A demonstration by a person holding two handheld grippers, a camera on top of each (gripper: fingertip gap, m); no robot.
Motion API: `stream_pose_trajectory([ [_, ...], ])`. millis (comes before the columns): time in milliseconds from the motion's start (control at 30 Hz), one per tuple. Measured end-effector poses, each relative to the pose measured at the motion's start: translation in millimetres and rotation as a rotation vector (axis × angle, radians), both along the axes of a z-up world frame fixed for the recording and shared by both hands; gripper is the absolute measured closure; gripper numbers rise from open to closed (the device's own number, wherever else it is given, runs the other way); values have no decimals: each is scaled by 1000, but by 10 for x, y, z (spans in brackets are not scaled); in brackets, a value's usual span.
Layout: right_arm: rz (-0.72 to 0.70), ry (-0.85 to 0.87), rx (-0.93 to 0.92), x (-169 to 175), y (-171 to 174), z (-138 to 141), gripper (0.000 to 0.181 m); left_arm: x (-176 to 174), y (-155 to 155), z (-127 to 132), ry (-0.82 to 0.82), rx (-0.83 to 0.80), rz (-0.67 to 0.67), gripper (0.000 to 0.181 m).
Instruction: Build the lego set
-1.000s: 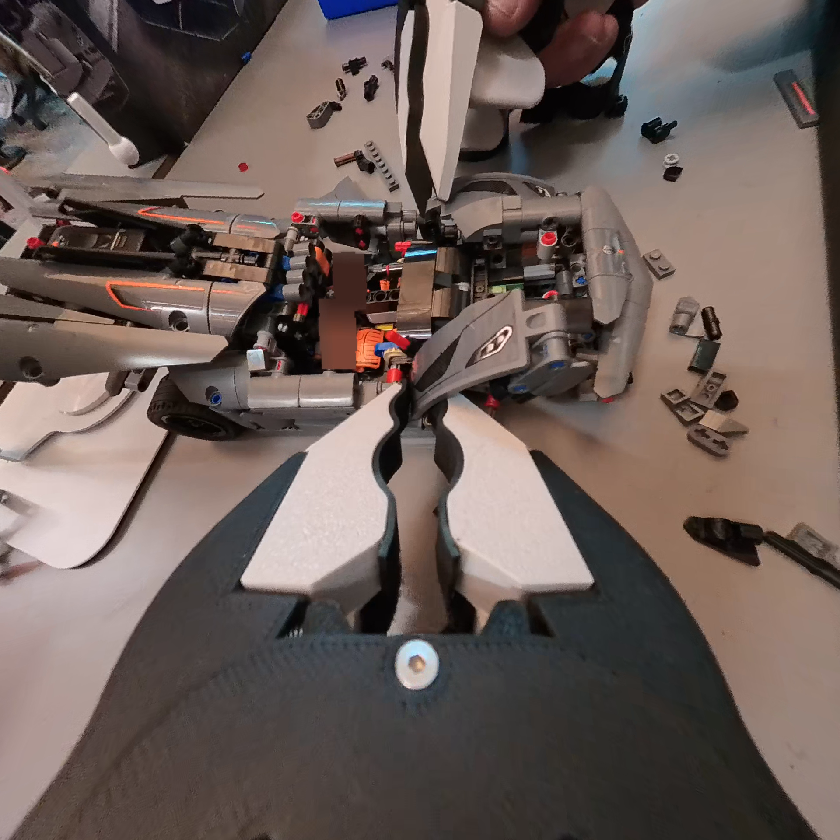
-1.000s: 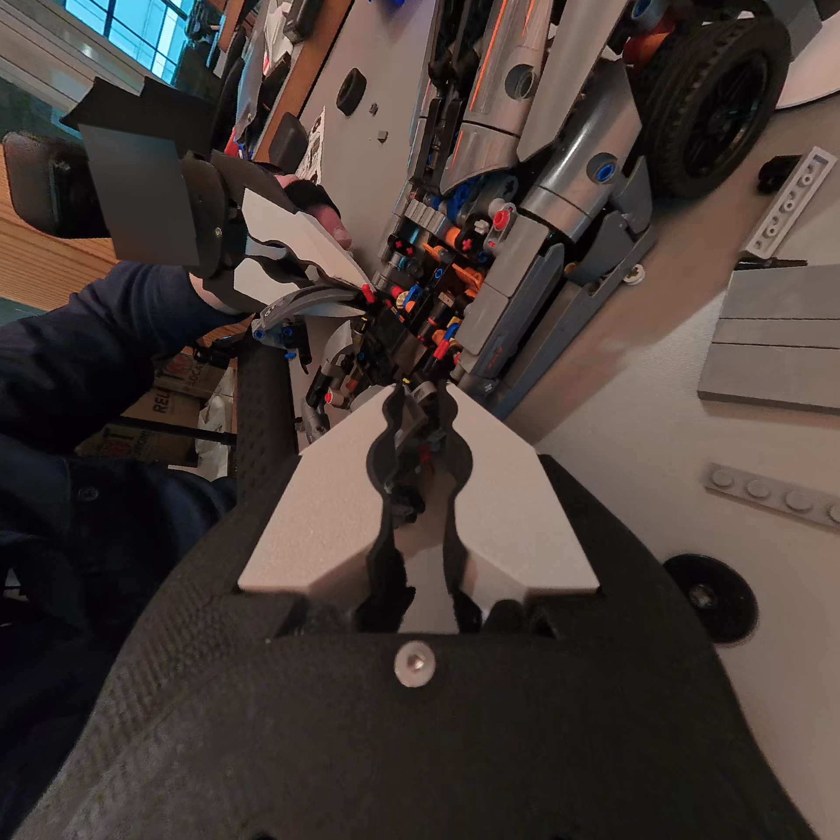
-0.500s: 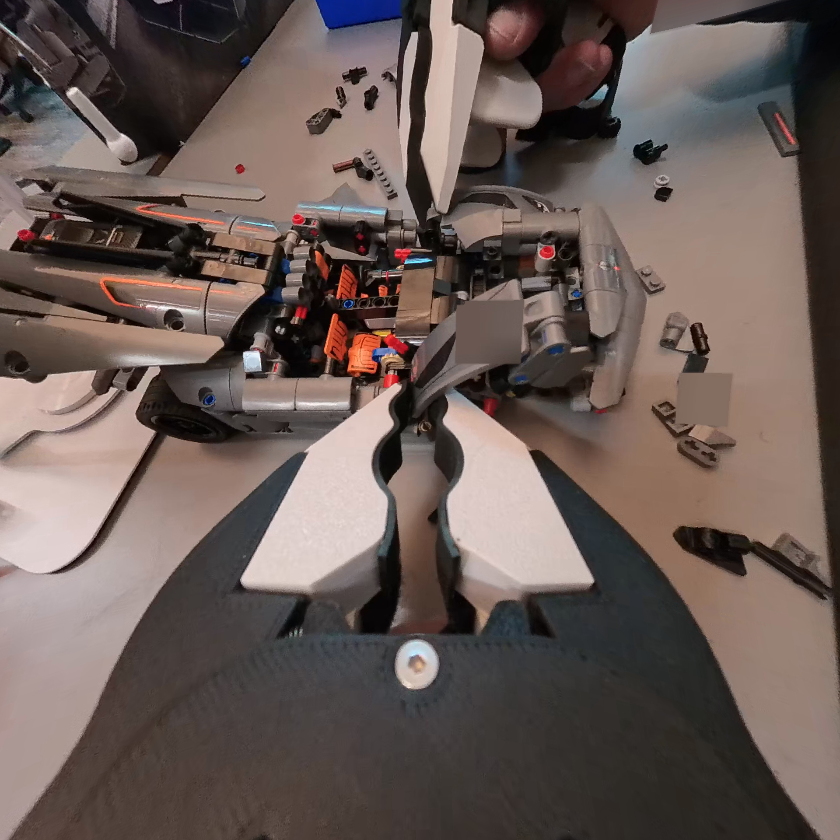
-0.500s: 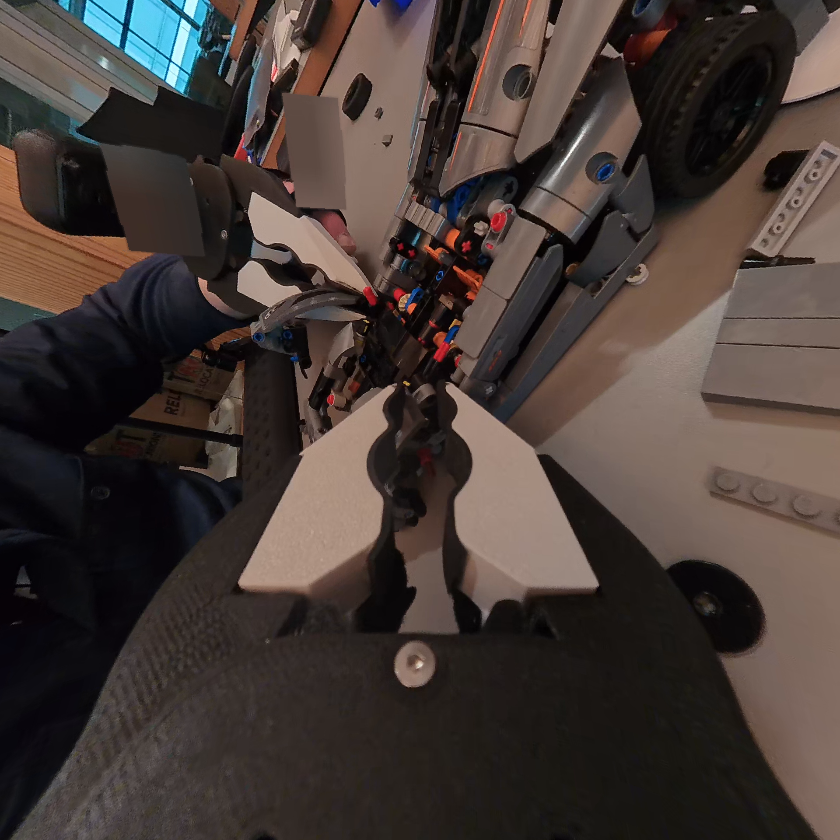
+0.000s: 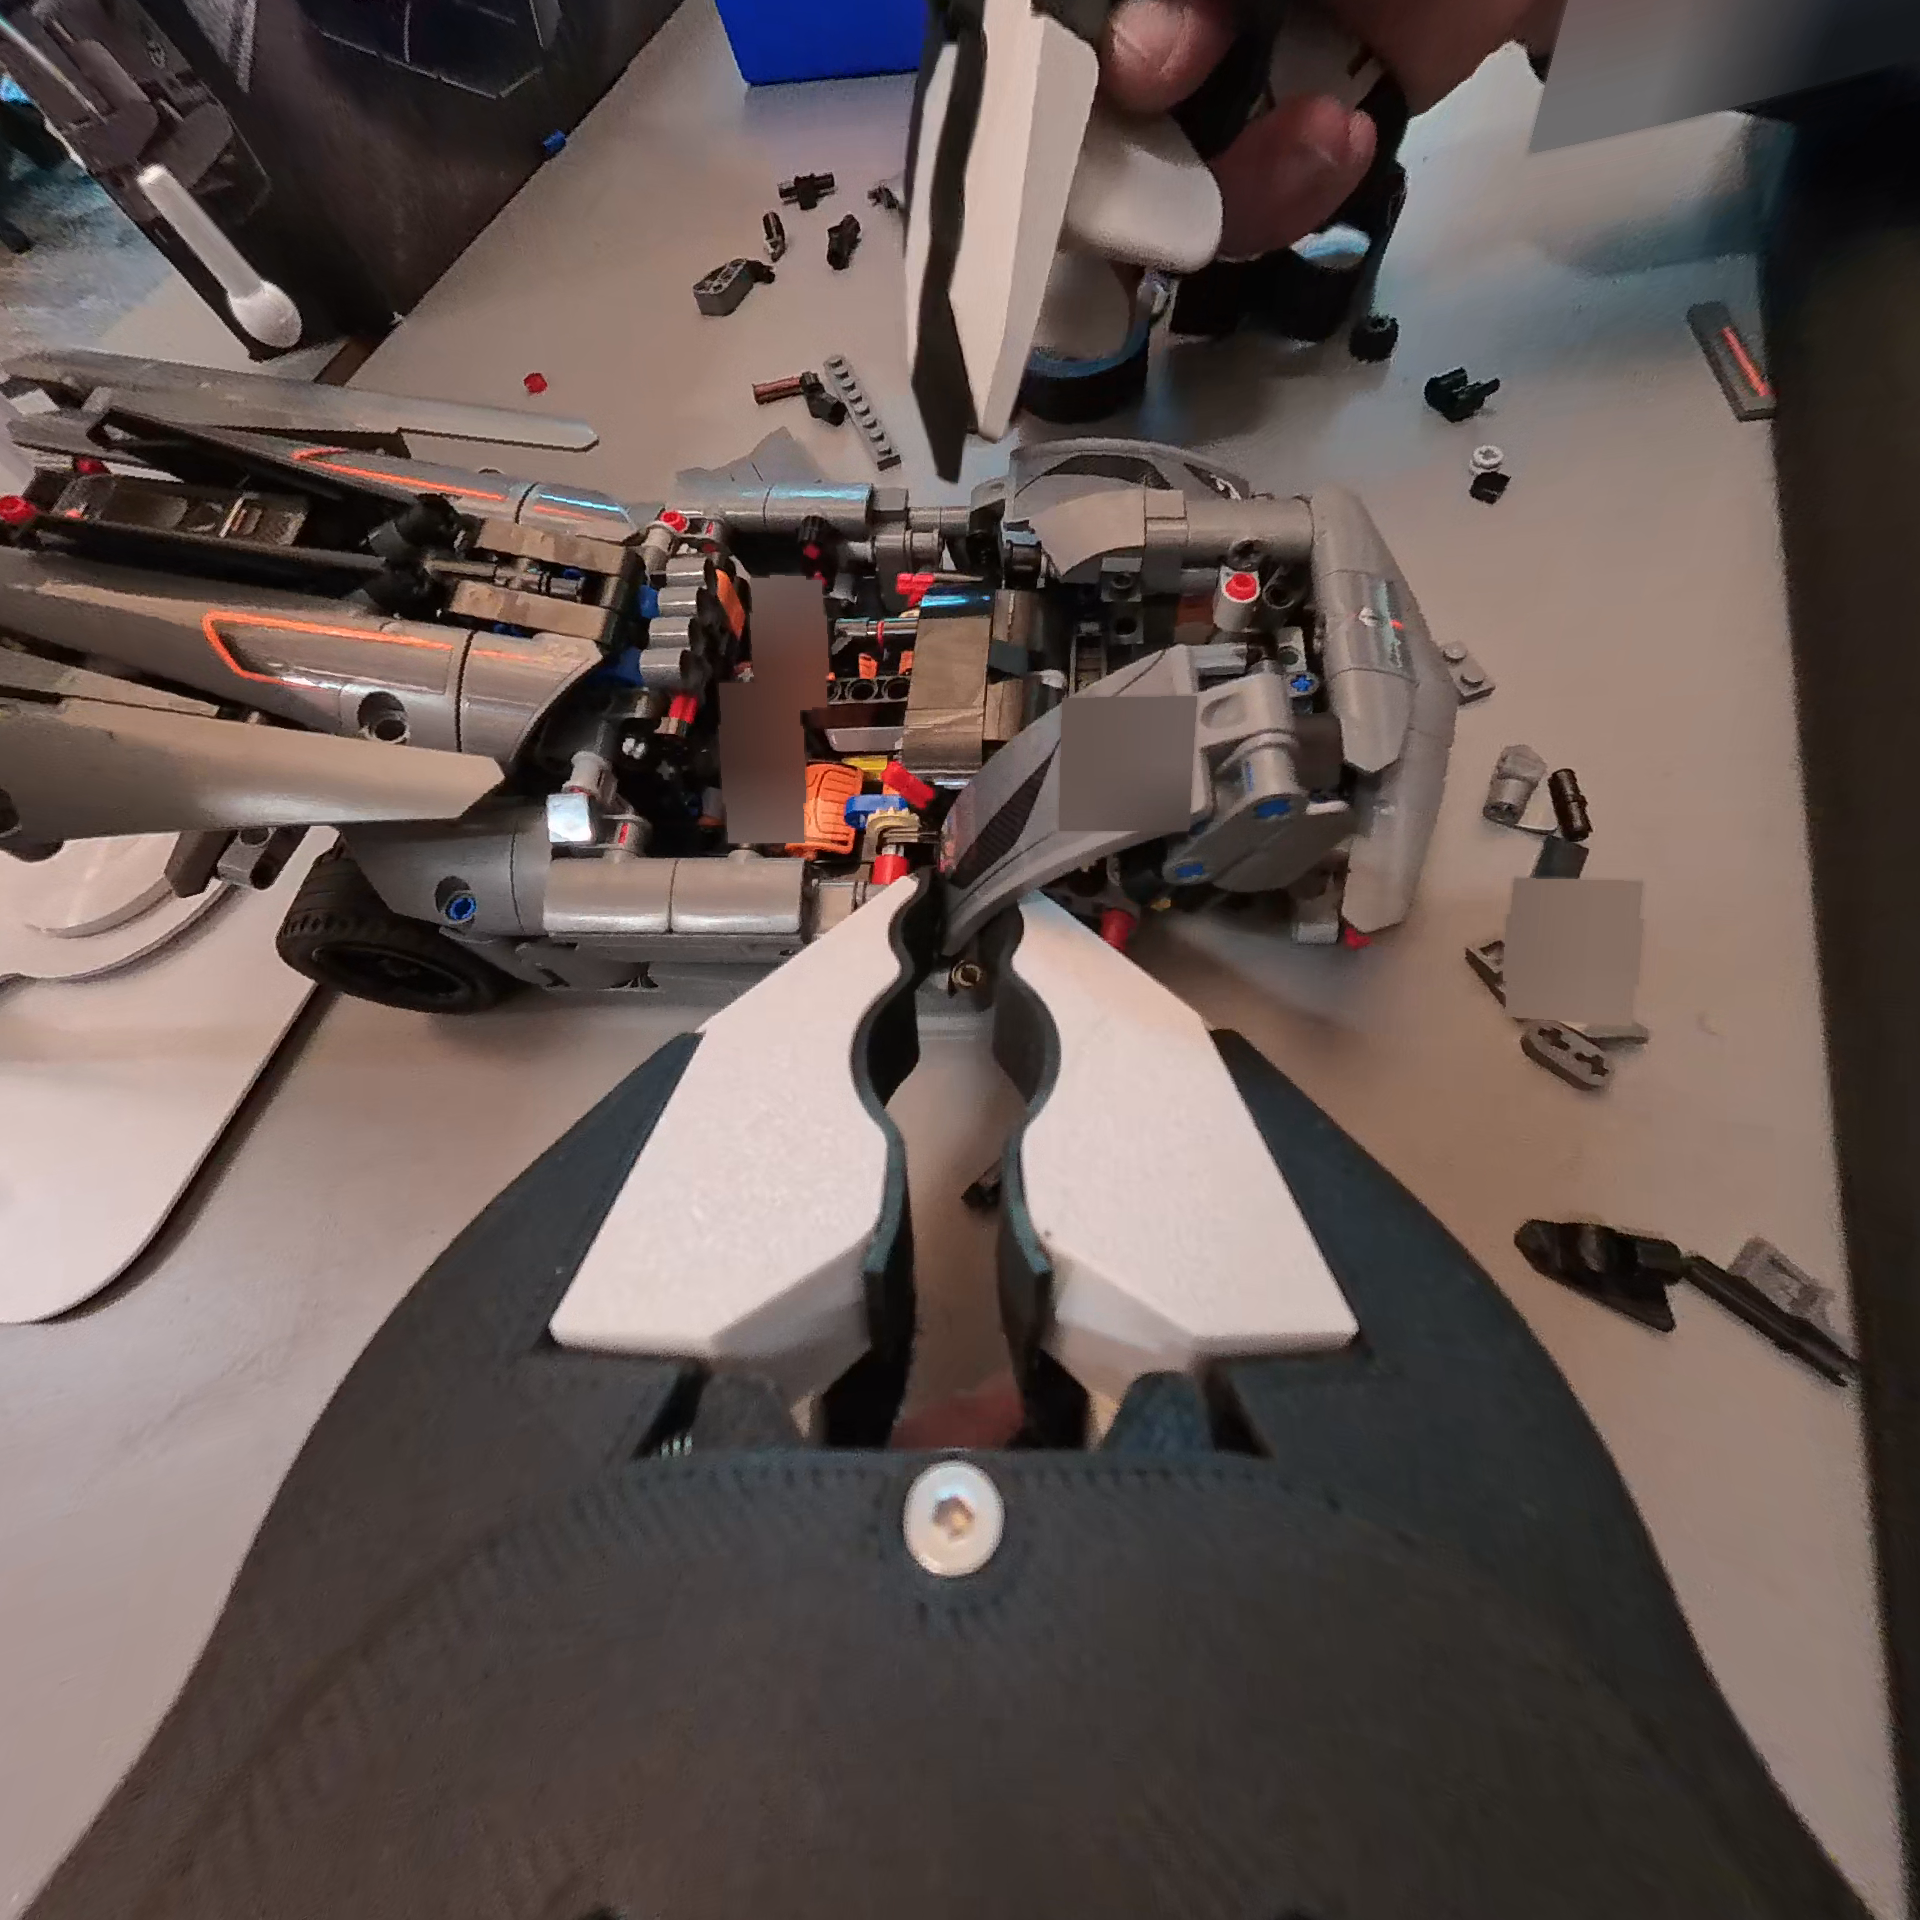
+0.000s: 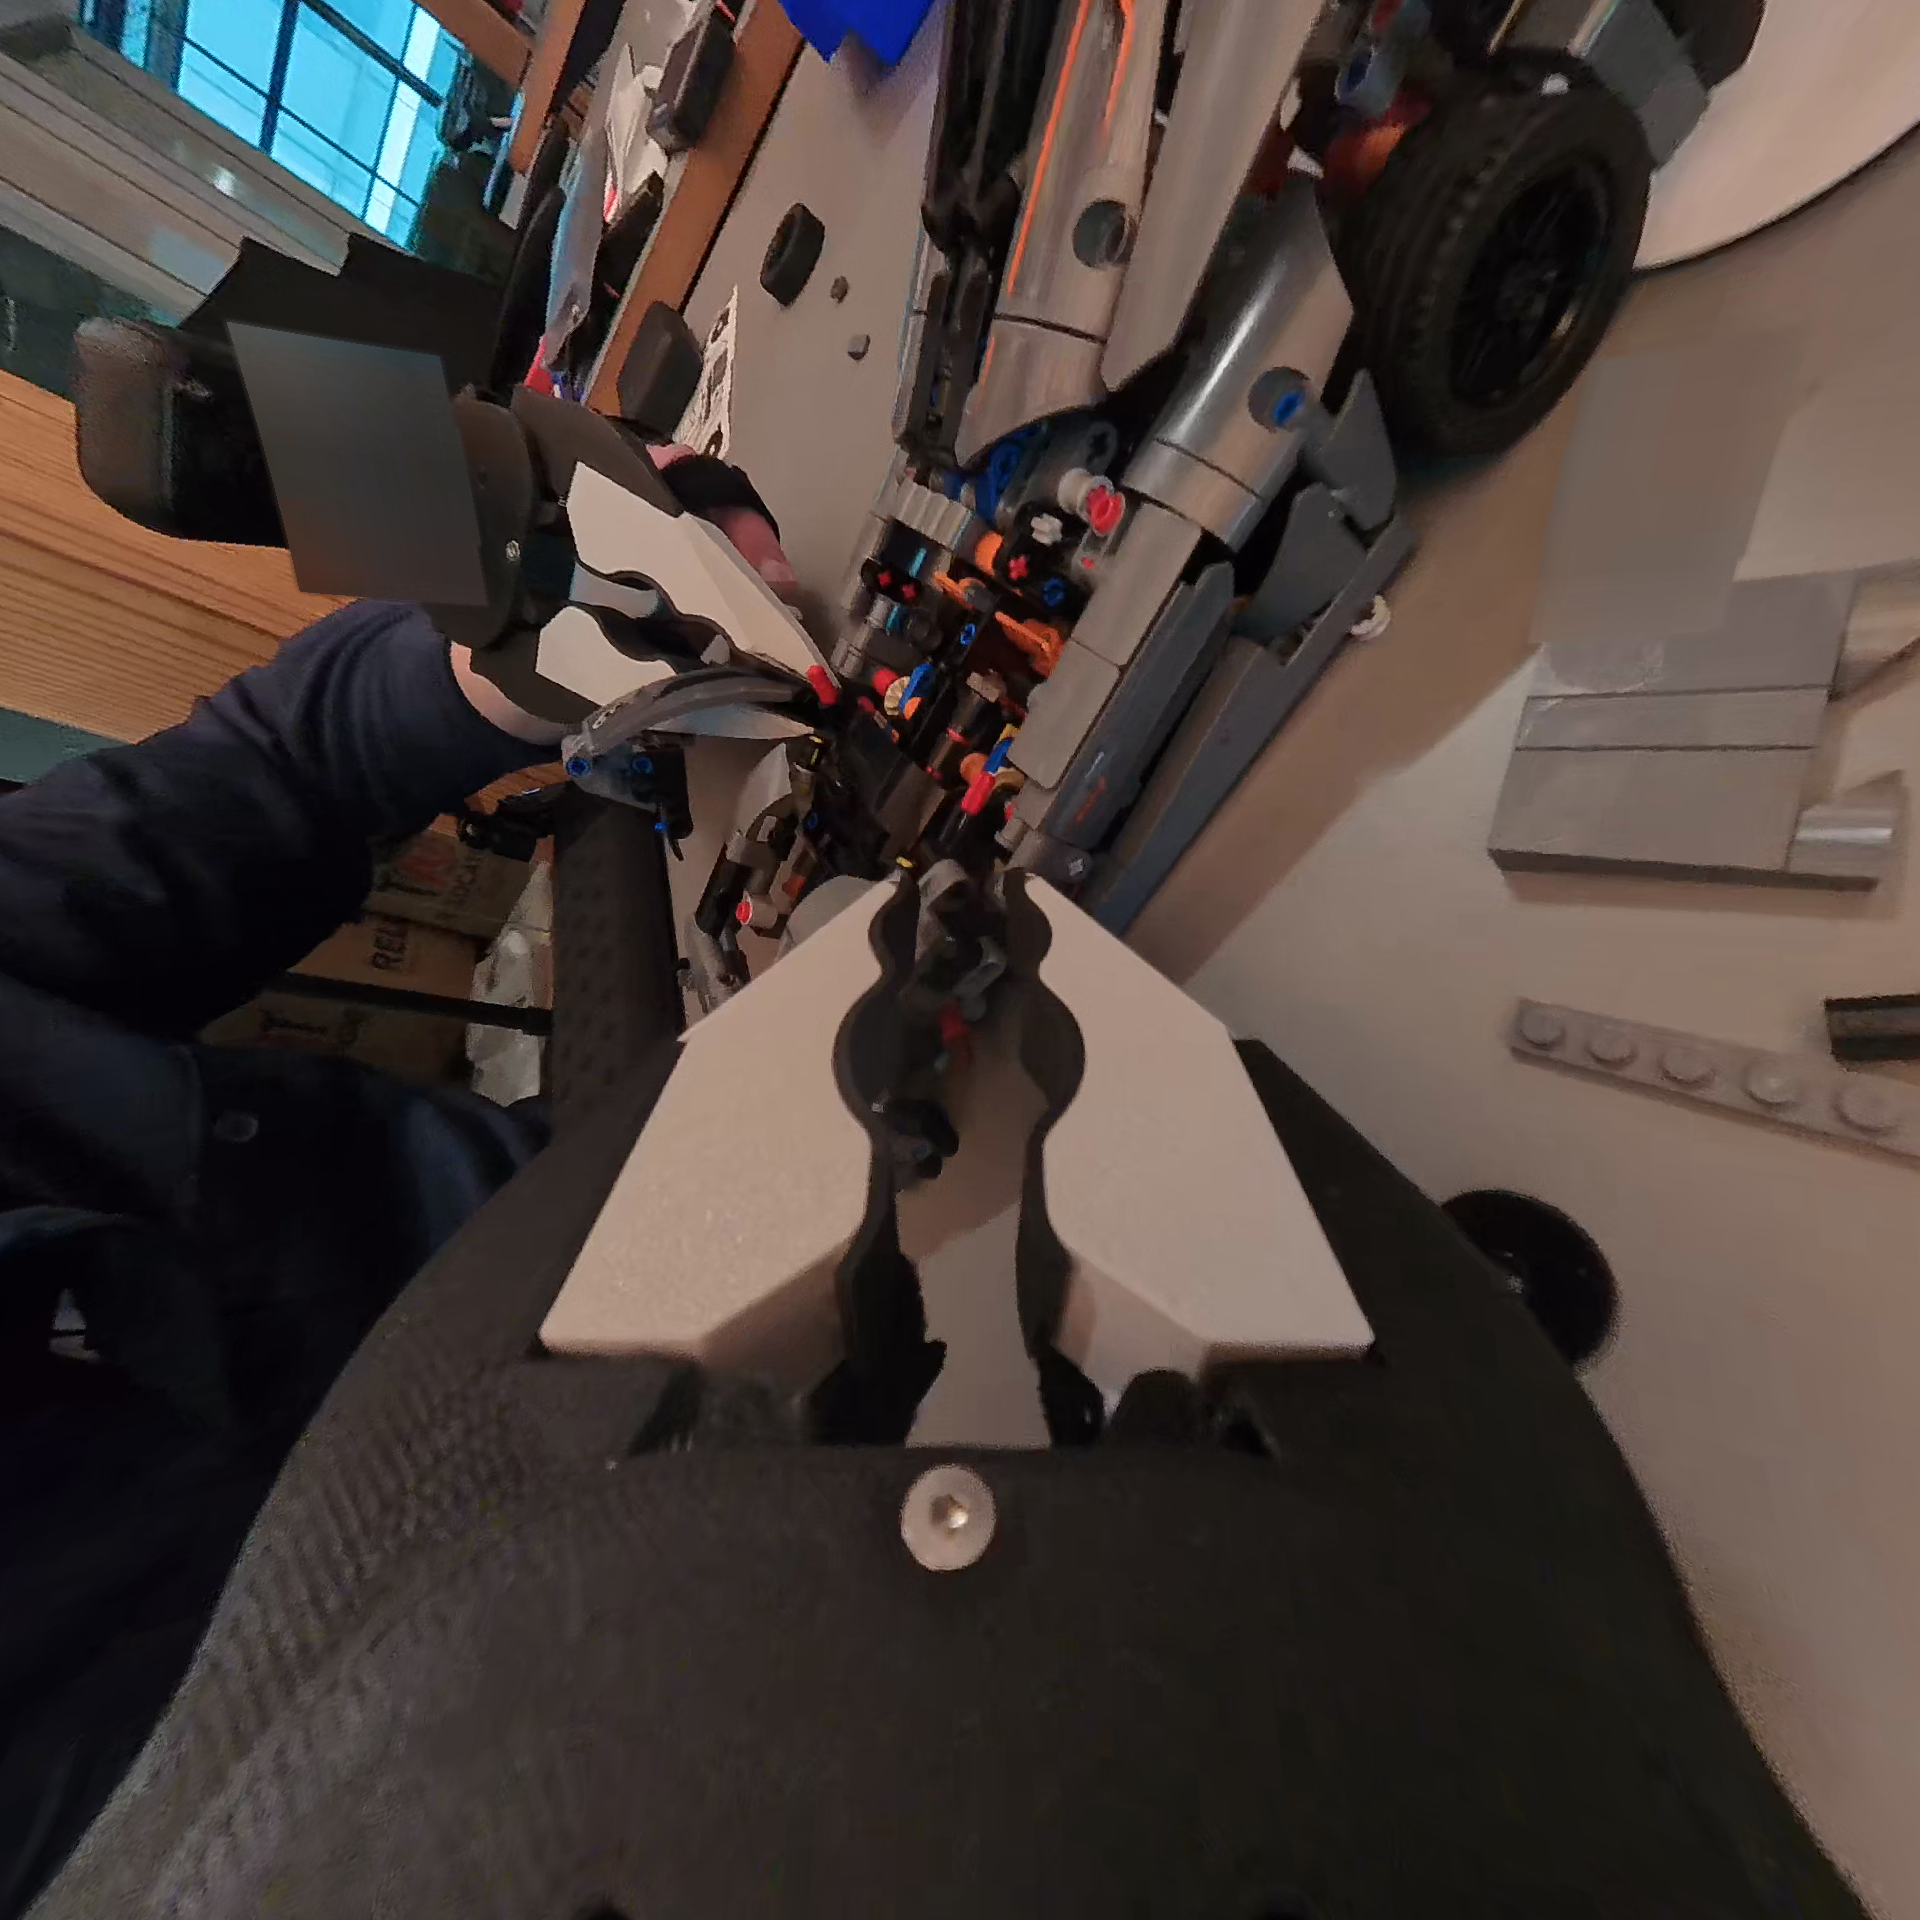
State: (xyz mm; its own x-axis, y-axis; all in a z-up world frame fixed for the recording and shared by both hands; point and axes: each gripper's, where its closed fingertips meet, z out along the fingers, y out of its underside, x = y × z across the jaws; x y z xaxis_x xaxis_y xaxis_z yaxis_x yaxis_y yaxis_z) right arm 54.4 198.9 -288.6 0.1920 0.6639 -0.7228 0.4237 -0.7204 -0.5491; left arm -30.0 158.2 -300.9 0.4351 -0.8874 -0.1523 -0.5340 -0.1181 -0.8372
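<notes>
Both tools work on the grey lego car (image 5: 644, 665), which lies on the pale table (image 5: 1351, 1122) with its cockpit framework open. Left tool (image 5: 956, 920) pinches the lower edge of a curved dark-grey panel (image 5: 1013, 831) at the car's near side, its white fingers (image 5: 790, 1091) nearly pressed together around that thin edge. Right tool (image 6: 961, 883) reaches in from the far side and grips the car's frame; its tips are closed on a cluster of dark pins and beams (image 6: 940, 997). Loose grey and black pieces (image 5: 1558, 1029) lie scattered to the right of the car. One black wheel (image 5: 384, 951) touches the table at the near left.
</notes>
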Motion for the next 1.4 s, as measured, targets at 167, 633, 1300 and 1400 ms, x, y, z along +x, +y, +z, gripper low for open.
stream_pose_trajectory([
  [167,-1,-11,-43,-20,-20,-61,167,-3,0,5,-20,-13,-5,177],
  [633,14,-9,-58,-39,-49,-75,164,28,-11,-37,12,-13,-17,172],
  [1300,25,0,-61,-54,-68,-70,166,-17,25,-67,97,52,-13,177],
  [1400,28,1,-60,-59,-74,-71,166,-22,35,-35,100,72,-9,177],
])
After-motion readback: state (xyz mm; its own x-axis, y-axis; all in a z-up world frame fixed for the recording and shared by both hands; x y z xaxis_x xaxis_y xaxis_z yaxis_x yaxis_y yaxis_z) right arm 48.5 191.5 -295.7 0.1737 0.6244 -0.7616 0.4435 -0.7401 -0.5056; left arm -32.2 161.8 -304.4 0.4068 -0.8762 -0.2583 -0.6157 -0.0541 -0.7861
